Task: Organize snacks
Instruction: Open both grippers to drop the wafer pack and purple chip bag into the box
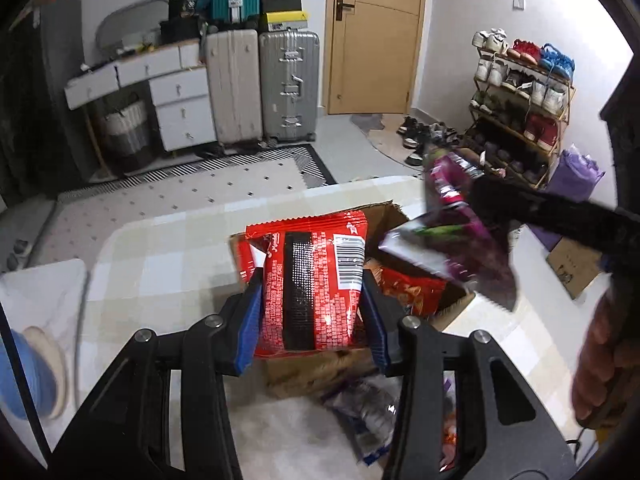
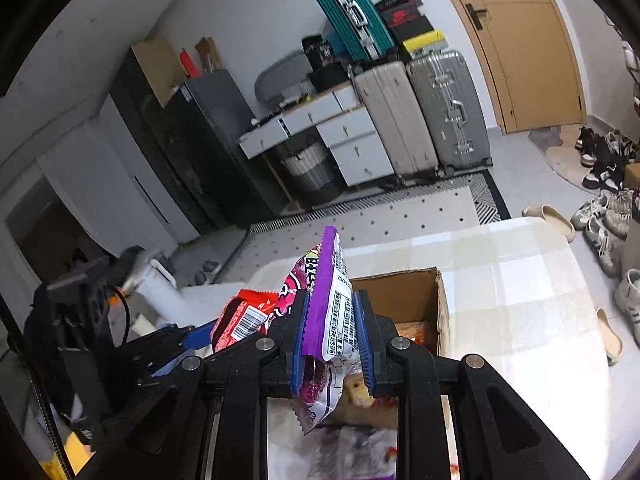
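Both grippers carry snacks above the cardboard box (image 2: 442,300) on the counter (image 2: 520,280): the left gripper (image 1: 312,300) has its jaws clamped on a red packet (image 1: 316,280), the right gripper (image 2: 332,344) on a purple packet (image 2: 332,292). Next, likely, lowering each into the box just ahead of the jaws.

Both grippers are showing matte black linkage arms with round silver pins; the left gripper (image 1: 312,320) and right gripper (image 2: 332,340) are wearing ribbed blue pads (image 1: 249,328), an orange-tipped black cable (image 2: 124,312) trailing

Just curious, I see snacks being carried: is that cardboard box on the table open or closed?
Open. The cardboard box has its flaps up, and an orange snack bag shows inside.
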A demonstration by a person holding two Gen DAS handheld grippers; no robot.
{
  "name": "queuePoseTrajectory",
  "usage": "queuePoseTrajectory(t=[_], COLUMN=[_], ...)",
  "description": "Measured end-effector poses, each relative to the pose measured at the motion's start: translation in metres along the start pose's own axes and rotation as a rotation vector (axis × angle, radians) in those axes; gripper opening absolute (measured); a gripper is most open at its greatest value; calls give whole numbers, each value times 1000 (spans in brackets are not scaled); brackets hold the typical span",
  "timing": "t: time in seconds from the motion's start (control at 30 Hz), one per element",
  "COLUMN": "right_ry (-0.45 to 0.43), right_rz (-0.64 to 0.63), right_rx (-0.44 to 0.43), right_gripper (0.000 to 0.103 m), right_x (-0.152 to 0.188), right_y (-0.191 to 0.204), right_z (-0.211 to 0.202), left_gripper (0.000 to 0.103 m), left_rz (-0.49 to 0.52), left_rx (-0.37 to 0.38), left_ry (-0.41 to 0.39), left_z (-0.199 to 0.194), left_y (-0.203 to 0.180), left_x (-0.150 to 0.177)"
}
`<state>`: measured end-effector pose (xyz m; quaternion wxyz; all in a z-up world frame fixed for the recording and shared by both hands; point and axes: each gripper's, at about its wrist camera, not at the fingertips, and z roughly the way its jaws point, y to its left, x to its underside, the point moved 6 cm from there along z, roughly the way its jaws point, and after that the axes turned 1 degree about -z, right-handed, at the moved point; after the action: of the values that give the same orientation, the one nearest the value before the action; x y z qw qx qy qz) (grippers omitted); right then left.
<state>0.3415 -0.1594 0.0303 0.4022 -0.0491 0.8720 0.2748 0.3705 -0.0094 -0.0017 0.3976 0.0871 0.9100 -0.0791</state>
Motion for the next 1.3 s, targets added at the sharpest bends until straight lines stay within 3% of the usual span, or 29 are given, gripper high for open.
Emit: queuePoseTrajectory(t=[0.13, 0.37, 0.67, 1.0, 1.1, 1.3], right_ry=[48, 90, 120, 109, 106, 98], right_rz=[28, 40, 34, 27, 34, 30], right_rx=[16, 43, 48, 43, 48, 51], right_gripper=[22, 22, 21, 21, 21, 25], right_x=[-1, 0, 7, 8, 8, 12], right_y=[-14, -34, -39, -31, -31, -26], right_z=[30, 56, 67, 59, 54, 33], left_gripper=[42, 42, 42, 42, 51, 55], left_rz=[-70, -41, -18, 6, 16, 11], left_rx=[60, 34, 32, 27, 15, -4], left_ry=[76, 120, 149, 163, 174, 128], left_z=[42, 92, 125, 119, 116, 82], left_y=[9, 16, 13, 3, 4, 6], left_x=[-13, -21, -14, -3, -3, -1])
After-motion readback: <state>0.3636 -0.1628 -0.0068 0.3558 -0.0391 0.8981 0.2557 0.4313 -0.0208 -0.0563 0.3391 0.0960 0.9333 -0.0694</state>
